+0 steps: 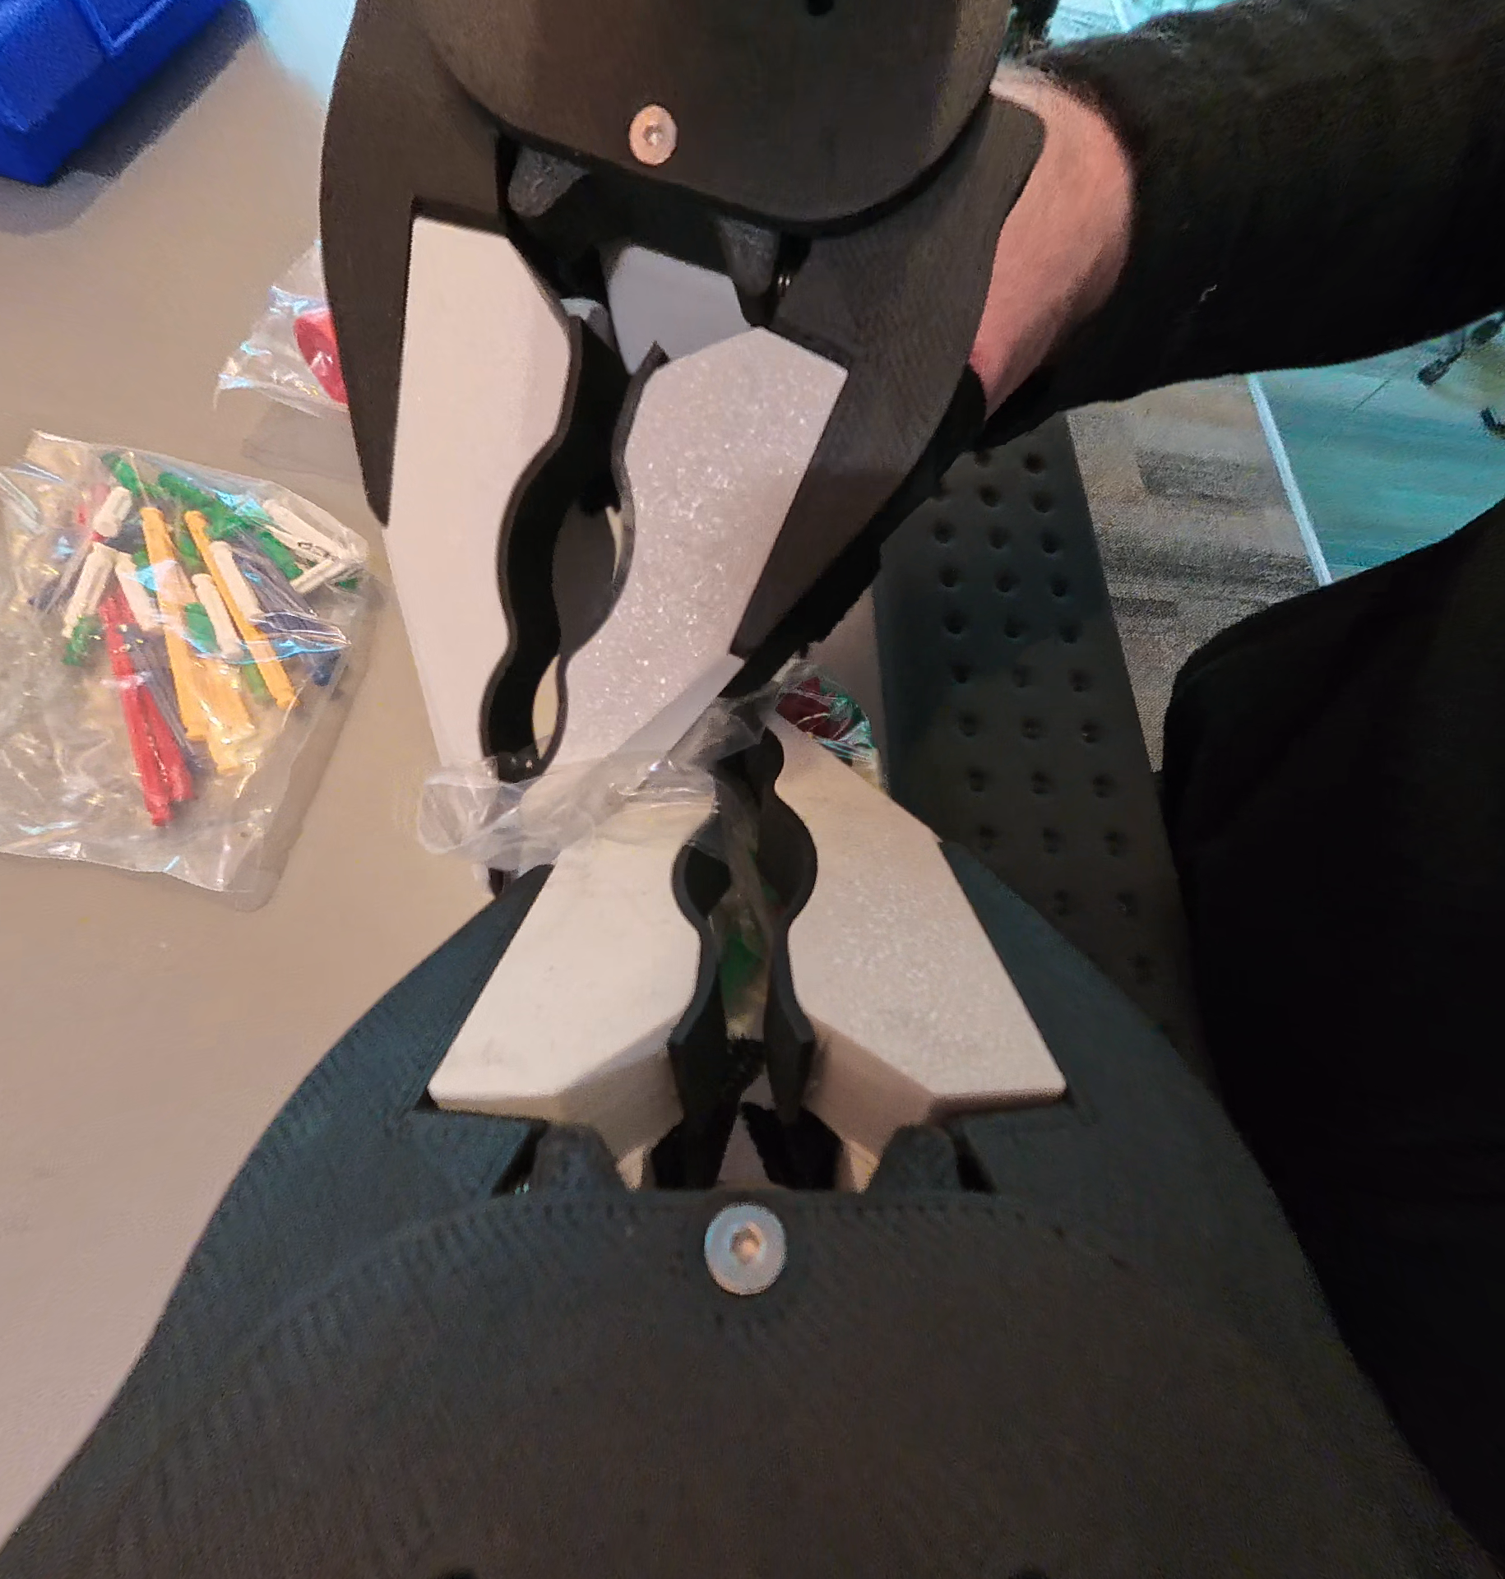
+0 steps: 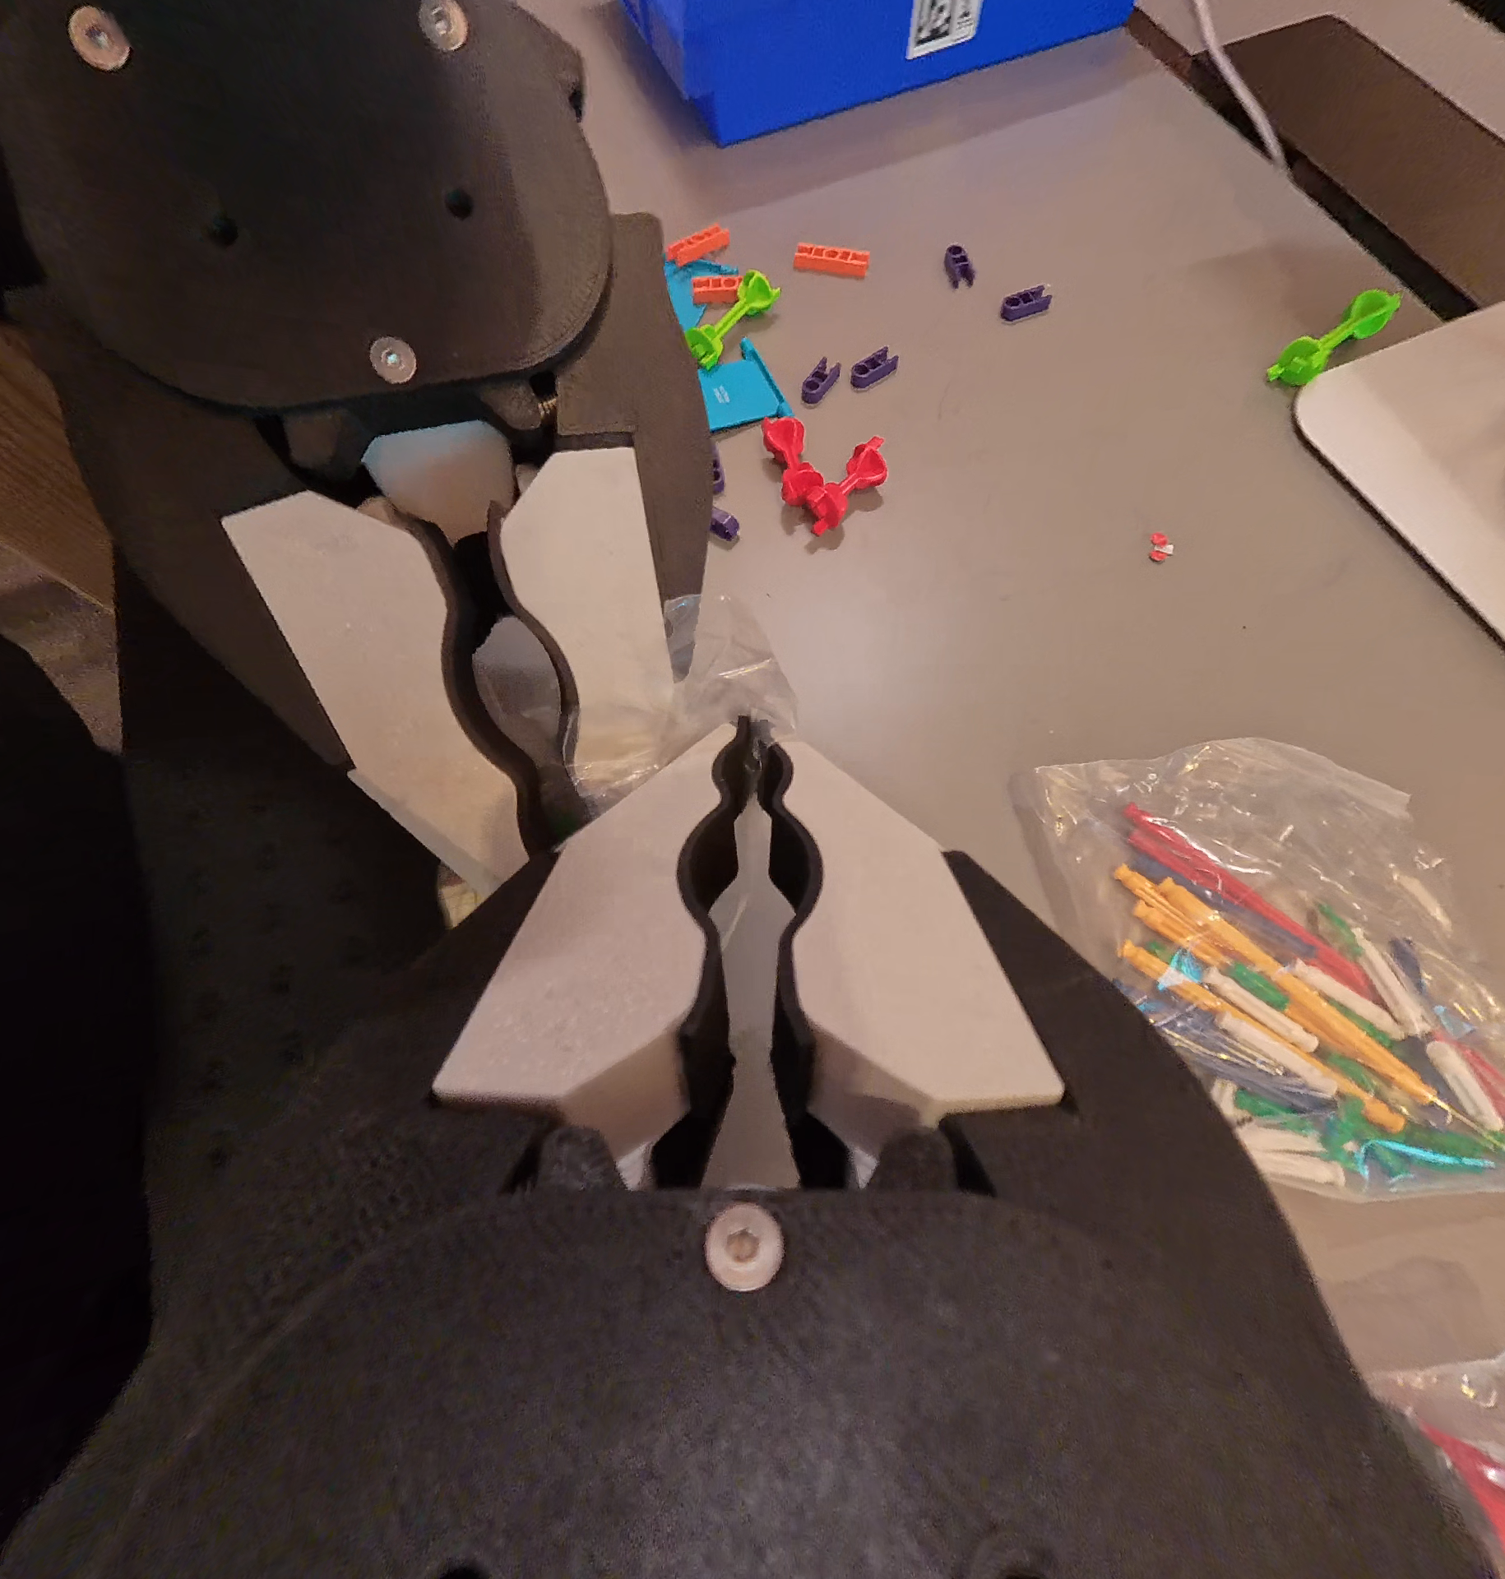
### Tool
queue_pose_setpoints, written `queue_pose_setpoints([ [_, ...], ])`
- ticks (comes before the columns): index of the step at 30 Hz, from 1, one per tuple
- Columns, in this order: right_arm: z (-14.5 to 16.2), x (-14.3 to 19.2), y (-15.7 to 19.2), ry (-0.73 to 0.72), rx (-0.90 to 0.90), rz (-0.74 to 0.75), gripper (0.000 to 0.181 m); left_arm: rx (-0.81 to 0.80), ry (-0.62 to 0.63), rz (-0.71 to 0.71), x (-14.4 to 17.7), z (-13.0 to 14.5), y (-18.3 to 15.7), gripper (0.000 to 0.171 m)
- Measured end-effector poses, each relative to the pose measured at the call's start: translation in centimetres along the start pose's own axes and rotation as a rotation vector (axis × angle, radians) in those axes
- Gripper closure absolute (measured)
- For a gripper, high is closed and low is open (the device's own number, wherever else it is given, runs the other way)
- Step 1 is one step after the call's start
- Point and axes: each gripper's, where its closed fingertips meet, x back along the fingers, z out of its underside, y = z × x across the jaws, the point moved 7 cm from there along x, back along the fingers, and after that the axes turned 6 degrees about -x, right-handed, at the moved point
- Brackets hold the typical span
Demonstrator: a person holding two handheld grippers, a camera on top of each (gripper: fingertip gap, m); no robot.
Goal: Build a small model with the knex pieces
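Pinching one small clear plastic bag (image 1: 561, 795) between them, the left gripper (image 1: 745, 769) and the right gripper (image 1: 518, 752) meet tip to tip in the left wrist view, both clenched on the film, green pieces showing between the left one's fingers, apparently so each holds an opposite edge; a sealed bag of coloured rods (image 1: 159, 649) lies left of the tips on the grey table (image 1: 134, 1025). In the right wrist view the right gripper (image 2: 747, 735) clamps the crumpled film (image 2: 723, 658) at its tips, the left gripper (image 2: 552, 812) closed just beside it, loose coloured pieces (image 2: 826, 478) beyond and a blue bin (image 2: 817, 68) farther off.
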Motion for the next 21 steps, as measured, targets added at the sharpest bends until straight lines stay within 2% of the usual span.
queue_pose_setpoints([
  [12,1.1,-2.6,-0.7,0.076,0.181,-0.05,0.181,0.047,-0.012,0.015,-0.9,1.4,0.1,0.171],
  [15,1.0,-3.2,-1.2,0.079,0.147,-0.042,0.181,0.071,-0.019,-0.007,-0.8,1.9,0.6,0.171],
  [17,1.1,-3.5,-1.3,0.039,0.023,-0.104,0.181,0.082,-0.044,-0.012,-0.4,1.9,0.6,0.171],
  [21,0.2,-2.9,-2.0,-0.012,-0.072,-0.076,0.181,0.119,-0.11,-0.061,1.2,2.4,1.2,0.171],
])
